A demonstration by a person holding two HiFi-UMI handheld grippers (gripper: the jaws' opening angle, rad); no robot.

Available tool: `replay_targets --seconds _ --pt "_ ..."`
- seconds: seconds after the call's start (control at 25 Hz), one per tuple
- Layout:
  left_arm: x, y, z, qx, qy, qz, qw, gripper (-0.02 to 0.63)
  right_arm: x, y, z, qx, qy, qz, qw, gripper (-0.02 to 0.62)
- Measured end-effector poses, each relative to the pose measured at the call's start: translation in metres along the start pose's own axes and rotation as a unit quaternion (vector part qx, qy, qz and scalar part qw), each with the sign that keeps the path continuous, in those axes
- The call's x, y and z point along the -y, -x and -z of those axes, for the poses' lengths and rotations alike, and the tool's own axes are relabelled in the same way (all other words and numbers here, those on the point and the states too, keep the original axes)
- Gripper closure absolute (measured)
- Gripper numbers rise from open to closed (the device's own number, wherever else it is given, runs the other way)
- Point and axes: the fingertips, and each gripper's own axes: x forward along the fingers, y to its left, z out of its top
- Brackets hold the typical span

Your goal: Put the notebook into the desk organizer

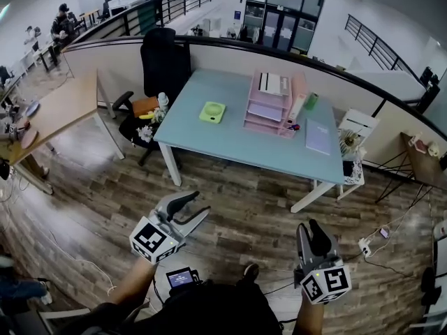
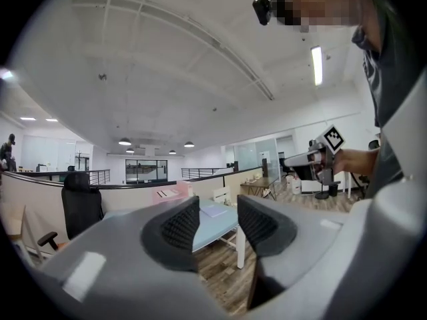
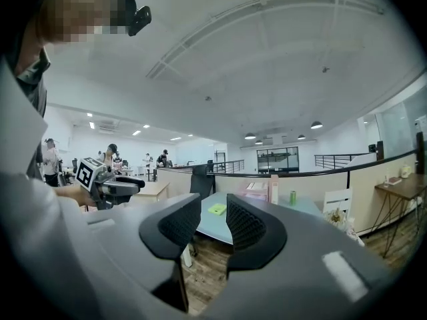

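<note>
Notebook [image 1: 318,136] one, desk organizer [image 1: 249,112] one

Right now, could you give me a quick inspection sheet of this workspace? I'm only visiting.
Surface: blue table, mostly bare.
Job's things: notebook flat near the table's right end; pink organizer left of it, papers on top.
Clutter: green pad, green can.
Grippers: left gripper and right gripper open, empty, short of the table.
Cables: power strip on the floor, right.
Surroundings: black chair, white chair.
</note>
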Motion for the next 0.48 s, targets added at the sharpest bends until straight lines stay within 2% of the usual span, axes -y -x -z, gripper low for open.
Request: replay_targets --seconds 0.48 --pt "0.007 -0.072 -0.008 -0.018 0.01 -0.068 0.9974 0.374 0.093 -0.053 0.004 -0.011 -0.007 -0.063 0.998 0.482"
